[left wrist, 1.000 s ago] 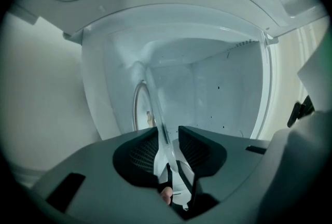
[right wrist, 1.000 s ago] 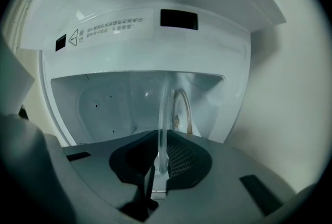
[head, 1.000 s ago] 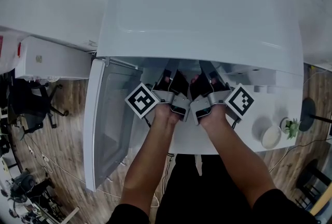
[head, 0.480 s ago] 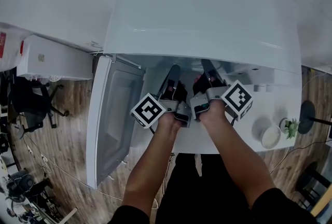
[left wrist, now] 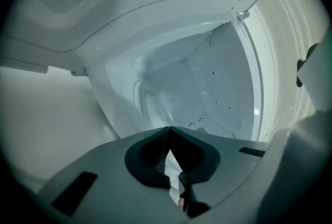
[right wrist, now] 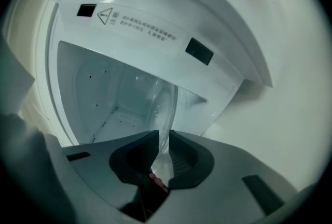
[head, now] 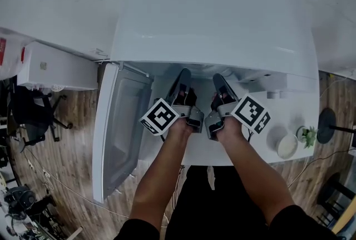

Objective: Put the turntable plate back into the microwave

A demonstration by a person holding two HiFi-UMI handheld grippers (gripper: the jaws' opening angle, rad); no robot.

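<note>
The white microwave (head: 217, 16) stands with its door (head: 119, 133) swung open to the left. Both grippers reach into its mouth side by side. My right gripper (right wrist: 164, 137) is shut on the rim of the clear glass turntable plate (right wrist: 165, 106), which rises from its pads into the cavity. In the head view the right gripper (head: 218, 78) is just under the microwave's top edge. My left gripper (left wrist: 168, 128) is shut, its tips meeting with no glass seen between them. The plate (left wrist: 148, 96) shows ahead of it inside the cavity. From above, the left gripper (head: 183, 73) sits beside the right one.
A white box (head: 55, 66) sits left of the microwave. On the white counter to the right are a small white bowl (head: 287, 146) and a small plant (head: 307, 134). A black office chair (head: 30, 111) stands on the wooden floor at the far left.
Both grippers have drawn back a little from the cavity toward me and rolled, so their marker cubes now sit lower and more tilted.
</note>
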